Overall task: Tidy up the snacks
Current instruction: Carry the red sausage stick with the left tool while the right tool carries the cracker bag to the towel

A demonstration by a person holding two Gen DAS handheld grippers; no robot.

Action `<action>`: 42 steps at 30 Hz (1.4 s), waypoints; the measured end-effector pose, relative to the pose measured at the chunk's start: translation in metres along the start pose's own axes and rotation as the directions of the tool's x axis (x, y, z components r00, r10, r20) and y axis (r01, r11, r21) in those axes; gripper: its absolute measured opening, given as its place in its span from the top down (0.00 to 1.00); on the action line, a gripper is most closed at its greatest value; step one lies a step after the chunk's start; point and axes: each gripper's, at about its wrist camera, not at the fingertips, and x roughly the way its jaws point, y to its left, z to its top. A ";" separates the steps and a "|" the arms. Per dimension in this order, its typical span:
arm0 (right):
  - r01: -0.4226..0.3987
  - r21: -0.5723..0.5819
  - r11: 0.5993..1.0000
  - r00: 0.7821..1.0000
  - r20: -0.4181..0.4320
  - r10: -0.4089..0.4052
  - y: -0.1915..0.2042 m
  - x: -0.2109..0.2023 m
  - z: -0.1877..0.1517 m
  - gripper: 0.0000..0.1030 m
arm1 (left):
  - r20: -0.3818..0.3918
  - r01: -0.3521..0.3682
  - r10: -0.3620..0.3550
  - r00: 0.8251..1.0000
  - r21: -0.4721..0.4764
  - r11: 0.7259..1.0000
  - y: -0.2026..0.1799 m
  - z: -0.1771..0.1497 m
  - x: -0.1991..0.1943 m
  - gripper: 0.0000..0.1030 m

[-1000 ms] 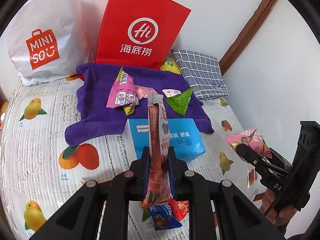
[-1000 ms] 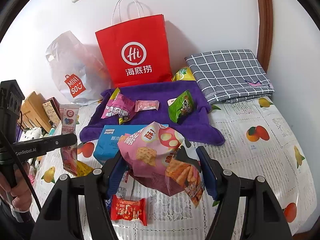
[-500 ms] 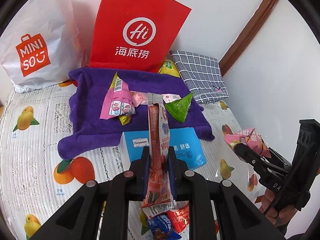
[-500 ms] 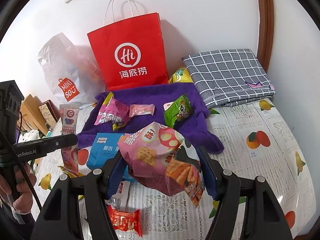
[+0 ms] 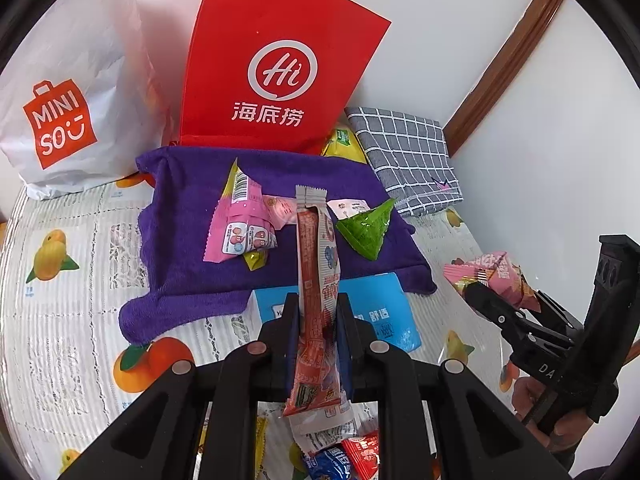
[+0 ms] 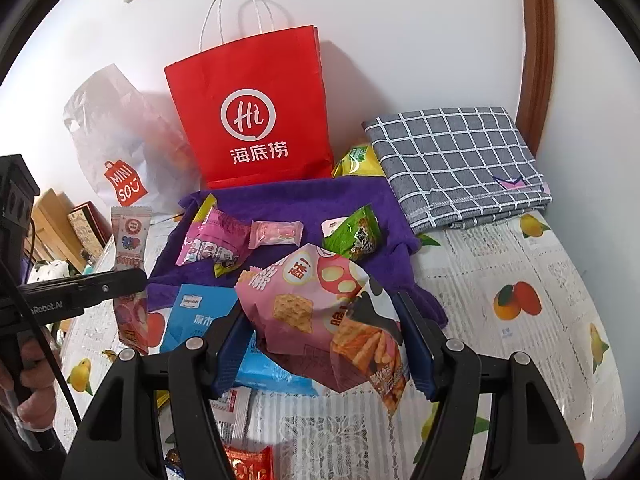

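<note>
My left gripper [image 5: 317, 312] is shut on a long red stick packet [image 5: 316, 280], held upright over the blue tissue pack [image 5: 380, 312]. My right gripper [image 6: 324, 328] is shut on a puffy pink cracker bag [image 6: 320, 304], which also shows at the right of the left wrist view as the pink bag [image 5: 488, 272]. On the purple towel [image 5: 192, 208] lie a pink snack pouch [image 5: 240, 228], a small pink candy [image 6: 276, 233] and a green packet [image 5: 366, 230]. The left gripper with its stick packet [image 6: 130, 248] shows at the left of the right wrist view.
A red paper bag [image 5: 280, 68] and a white Miniso bag [image 5: 68, 92] stand against the wall behind the towel. A folded grey checked cloth [image 6: 460, 160] and a yellow bag [image 6: 358, 160] lie at the back right. Small red and blue packets [image 5: 344, 456] lie near the front.
Both grippers have moved forward toward the purple towel and the bags, each keeping its packet. The towel and red bag now appear closer.
</note>
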 end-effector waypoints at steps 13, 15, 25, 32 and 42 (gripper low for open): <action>-0.014 0.004 1.000 1.000 -0.004 0.014 0.001 0.014 0.010 0.35 | 0.002 -0.012 0.012 1.000 0.008 1.000 0.002 0.008 0.006 0.84; -0.019 0.005 1.000 1.000 -0.003 0.019 0.001 0.014 0.011 0.35 | 0.003 -0.011 0.011 1.000 0.009 1.000 0.001 0.010 0.007 0.84; -0.020 0.009 1.000 1.000 0.008 0.020 0.001 0.022 0.022 0.34 | -0.003 -0.018 0.018 1.000 0.011 1.000 0.004 0.015 0.015 0.84; -0.018 0.016 1.000 1.000 0.008 0.018 0.000 0.031 0.029 0.34 | -0.004 -0.024 0.024 1.000 0.009 1.000 0.008 0.019 0.020 0.84; -0.016 0.023 1.000 1.000 -0.001 0.016 -0.003 0.043 0.034 0.34 | -0.007 -0.033 0.034 0.999 0.018 0.999 0.012 0.024 0.029 0.84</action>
